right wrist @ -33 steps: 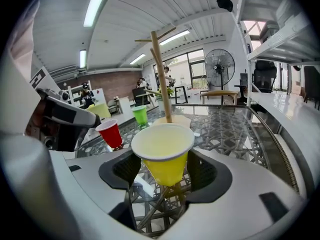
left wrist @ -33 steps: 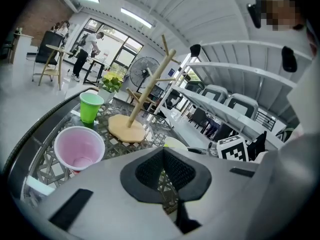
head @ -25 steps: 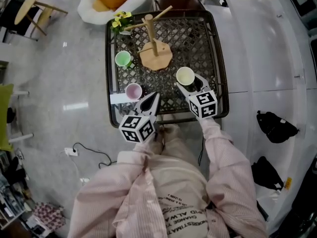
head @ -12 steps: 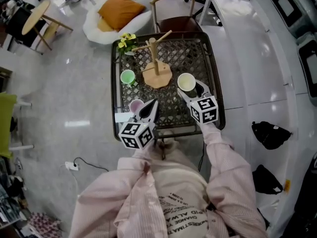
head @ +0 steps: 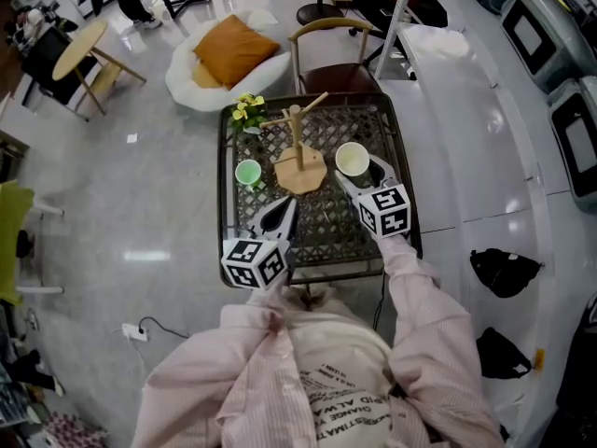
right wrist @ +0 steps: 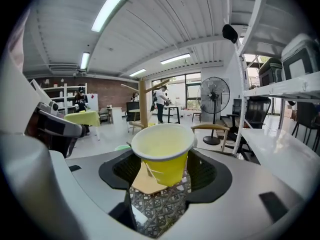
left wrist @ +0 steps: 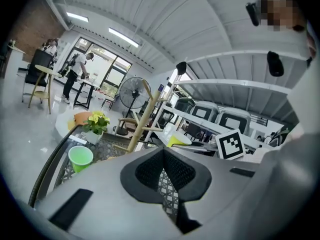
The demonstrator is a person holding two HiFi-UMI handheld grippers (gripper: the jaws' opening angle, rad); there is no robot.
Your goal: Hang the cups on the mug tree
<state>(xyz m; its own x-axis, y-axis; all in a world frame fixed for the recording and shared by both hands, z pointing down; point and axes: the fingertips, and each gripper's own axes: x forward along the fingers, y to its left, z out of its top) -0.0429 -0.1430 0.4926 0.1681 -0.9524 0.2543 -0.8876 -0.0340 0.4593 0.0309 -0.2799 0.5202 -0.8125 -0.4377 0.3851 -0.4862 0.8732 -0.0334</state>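
Observation:
A wooden mug tree (head: 297,147) stands on the metal mesh table (head: 322,222), towards its far side, with no cup on its pegs. My right gripper (head: 359,164) is shut on a yellow cup (head: 352,158) and holds it upright above the table, to the right of the tree. In the right gripper view the yellow cup (right wrist: 162,151) sits between the two pads, with the tree's post (right wrist: 144,104) behind it. My left gripper (head: 284,207) hovers over the near left part, shut with nothing in it. A green cup (head: 248,172) stands left of the tree's base.
A small pot of yellow flowers (head: 246,110) sits at the table's far left corner. A wooden chair (head: 331,49) and a white cushion with an orange pillow (head: 229,54) lie beyond the table. A white counter (head: 466,110) runs along the right.
Both grippers have risen above the table, the yellow cup going up with the right one. The pink cup that stood left of the left gripper is now out of sight.

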